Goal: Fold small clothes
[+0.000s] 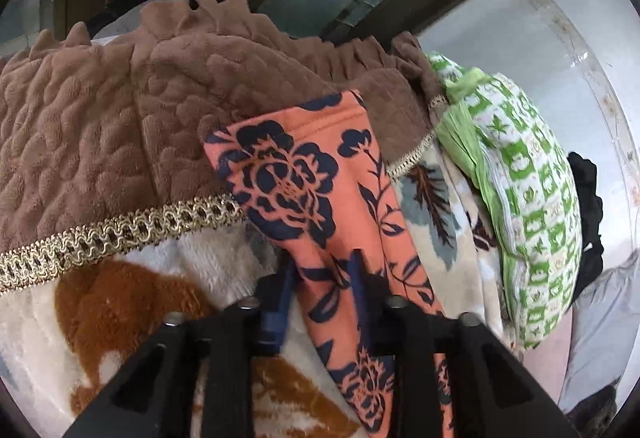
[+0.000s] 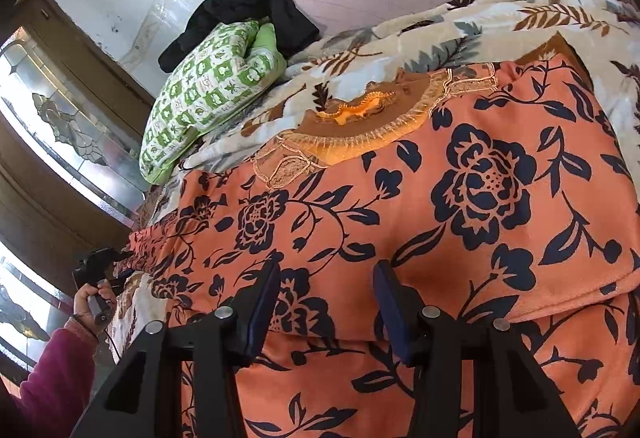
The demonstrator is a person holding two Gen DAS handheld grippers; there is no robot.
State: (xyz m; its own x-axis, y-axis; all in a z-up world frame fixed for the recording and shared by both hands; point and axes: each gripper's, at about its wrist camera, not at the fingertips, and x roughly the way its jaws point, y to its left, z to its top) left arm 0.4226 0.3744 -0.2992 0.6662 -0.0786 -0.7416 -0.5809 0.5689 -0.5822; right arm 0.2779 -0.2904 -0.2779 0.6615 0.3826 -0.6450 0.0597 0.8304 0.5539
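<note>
An orange garment with dark navy flowers [image 2: 460, 206] lies spread on a floral blanket [image 2: 400, 38] on the bed, its embroidered neckline [image 2: 360, 122] toward the pillow. My right gripper [image 2: 326, 278] is open, low over the garment near a folded edge, holding nothing. In the left wrist view a narrow strip of the same garment [image 1: 304, 174] runs between my left gripper's blue fingers [image 1: 322, 274], which stand apart around it; the cloth passes between them toward the camera. The left gripper also shows far left in the right wrist view [image 2: 96, 266], at the garment's end.
A brown textured blanket with gold trim [image 1: 100, 134] lies behind the strip. A green-and-white pillow [image 2: 204, 90] and a black cloth [image 2: 248, 10] lie near the white wall. A dark wooden frame with patterned glass [image 2: 60, 126] stands beside the bed.
</note>
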